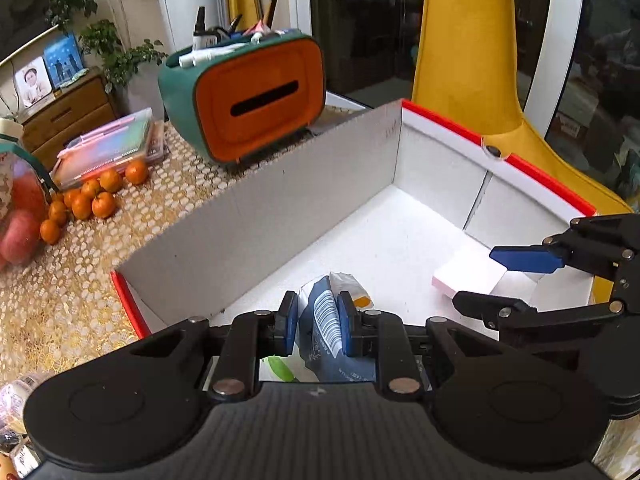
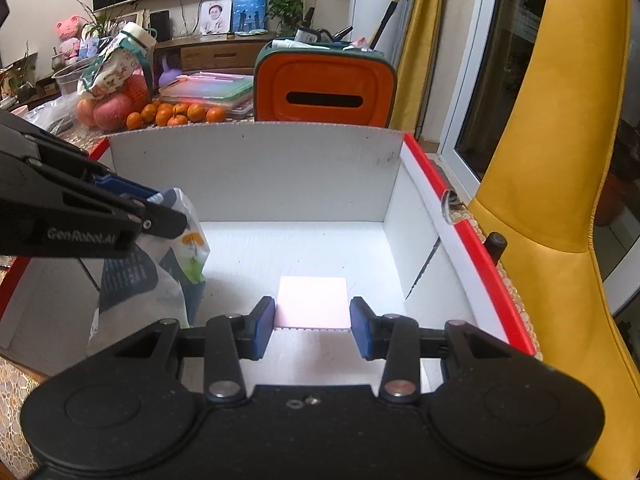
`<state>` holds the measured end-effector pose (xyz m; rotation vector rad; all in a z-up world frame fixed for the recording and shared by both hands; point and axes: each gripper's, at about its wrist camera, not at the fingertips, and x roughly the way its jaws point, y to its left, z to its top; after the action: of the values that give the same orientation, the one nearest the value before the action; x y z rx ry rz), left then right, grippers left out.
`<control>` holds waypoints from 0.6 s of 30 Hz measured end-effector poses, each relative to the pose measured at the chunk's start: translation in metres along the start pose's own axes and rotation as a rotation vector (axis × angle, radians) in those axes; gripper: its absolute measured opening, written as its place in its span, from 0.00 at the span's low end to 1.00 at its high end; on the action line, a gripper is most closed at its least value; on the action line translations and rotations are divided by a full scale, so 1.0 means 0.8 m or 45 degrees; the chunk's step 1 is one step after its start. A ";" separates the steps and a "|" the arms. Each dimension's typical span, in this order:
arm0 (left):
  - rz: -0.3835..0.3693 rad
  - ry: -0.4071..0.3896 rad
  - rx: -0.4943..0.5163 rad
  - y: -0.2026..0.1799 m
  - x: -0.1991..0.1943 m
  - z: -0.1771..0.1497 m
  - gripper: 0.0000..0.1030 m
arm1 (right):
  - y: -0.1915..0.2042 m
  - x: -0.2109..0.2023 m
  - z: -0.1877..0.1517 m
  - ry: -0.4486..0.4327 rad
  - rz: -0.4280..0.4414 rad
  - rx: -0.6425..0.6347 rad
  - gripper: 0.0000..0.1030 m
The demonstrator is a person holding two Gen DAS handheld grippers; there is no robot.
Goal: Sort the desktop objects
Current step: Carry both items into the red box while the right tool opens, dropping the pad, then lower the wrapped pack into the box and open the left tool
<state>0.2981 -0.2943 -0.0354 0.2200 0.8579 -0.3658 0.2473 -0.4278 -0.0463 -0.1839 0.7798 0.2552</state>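
A white cardboard box (image 1: 248, 216) with a red rim lies open on the table. My left gripper (image 1: 318, 314) is shut on a blue-and-white printed packet (image 1: 324, 332) and holds it inside the box near the left wall. In the right wrist view the packet (image 2: 160, 276) hangs from the left gripper (image 2: 170, 208). My right gripper (image 2: 312, 326) is shut on a pale pink pad (image 2: 312, 300), low over the box (image 2: 256, 168) floor. From the left wrist view the pink pad (image 1: 456, 280) sits between the right gripper (image 1: 478, 276) fingers at the box's right side.
Behind the box stands an orange-and-green tissue holder (image 1: 248, 104) with pens on top. Left of it lie tangerines (image 1: 92, 200), apples in a bag (image 2: 108, 108) and a clear plastic case (image 1: 112, 148). A yellow chair (image 2: 540, 200) stands close on the right.
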 end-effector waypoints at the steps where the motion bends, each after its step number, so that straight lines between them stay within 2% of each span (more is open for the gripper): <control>1: -0.004 0.008 0.002 0.000 0.002 -0.001 0.19 | 0.000 0.001 -0.001 0.003 0.000 -0.001 0.39; 7: -0.001 0.051 -0.009 0.003 0.009 -0.009 0.20 | -0.001 0.003 -0.002 0.004 0.001 0.007 0.42; 10: -0.014 0.062 -0.023 0.007 0.011 -0.013 0.21 | -0.001 0.002 -0.003 -0.001 -0.003 0.008 0.47; 12: -0.022 0.054 -0.019 0.007 0.008 -0.014 0.22 | -0.003 0.001 -0.003 -0.008 -0.002 0.015 0.56; 18: -0.050 0.032 -0.061 0.010 -0.001 -0.016 0.23 | -0.007 -0.007 -0.002 -0.036 -0.004 0.034 0.63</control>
<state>0.2922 -0.2823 -0.0422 0.1638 0.8954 -0.3792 0.2437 -0.4346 -0.0429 -0.1557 0.7548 0.2439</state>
